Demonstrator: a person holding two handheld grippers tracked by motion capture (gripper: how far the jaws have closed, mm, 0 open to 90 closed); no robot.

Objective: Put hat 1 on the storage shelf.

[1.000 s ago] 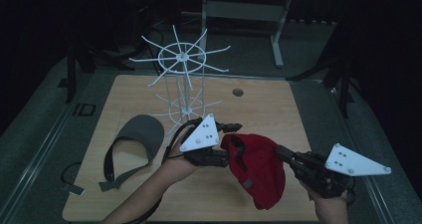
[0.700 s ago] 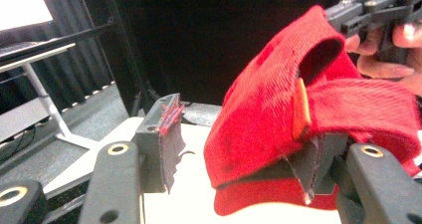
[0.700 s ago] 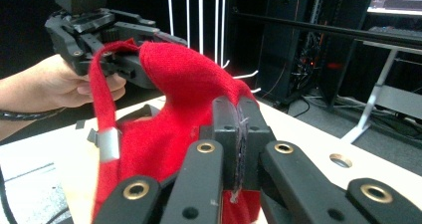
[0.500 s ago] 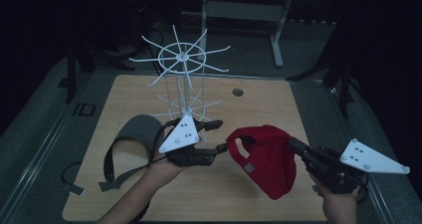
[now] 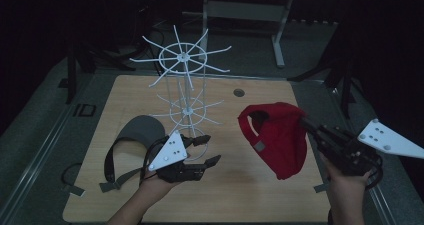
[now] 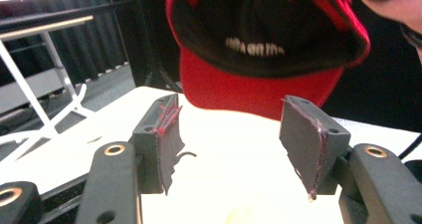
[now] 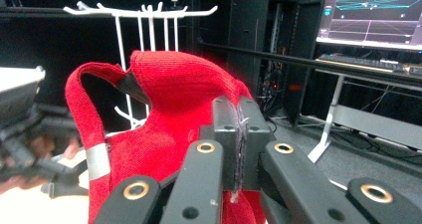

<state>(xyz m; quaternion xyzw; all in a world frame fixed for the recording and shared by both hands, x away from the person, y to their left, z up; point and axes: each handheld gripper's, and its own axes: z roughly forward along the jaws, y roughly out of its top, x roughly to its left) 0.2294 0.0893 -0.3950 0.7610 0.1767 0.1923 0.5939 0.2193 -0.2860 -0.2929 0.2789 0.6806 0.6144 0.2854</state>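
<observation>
Red woven fabric dominates the scene: a baseball cap, its knit-textured crown rounded and its back strap arched open, hangs in the air above the right half of the pale wooden table, clear of the surface. The right gripper has its two black jaws pressed tight together on the cap's cloth, a pinch seen up close in the right gripper view, where the red weave bunches against the dark pads and a small silvery tab marks the strap. The left gripper, held low over the tabletop near the foot of the rack, stands about half open with nothing between its jaws; its grey pads, frayed and ragged along their edges, frame the cap's dark lining and red brim from below without touching them. A white wire rack, slim and upright with two tiers of spoke-like arms radiating from round hubs, rises at the middle of the table's far half. To the left lies a grey visor, its curved bill flat on the wood and its dark strap looped toward the near edge. Flat grey triangular plates top both grippers.
</observation>
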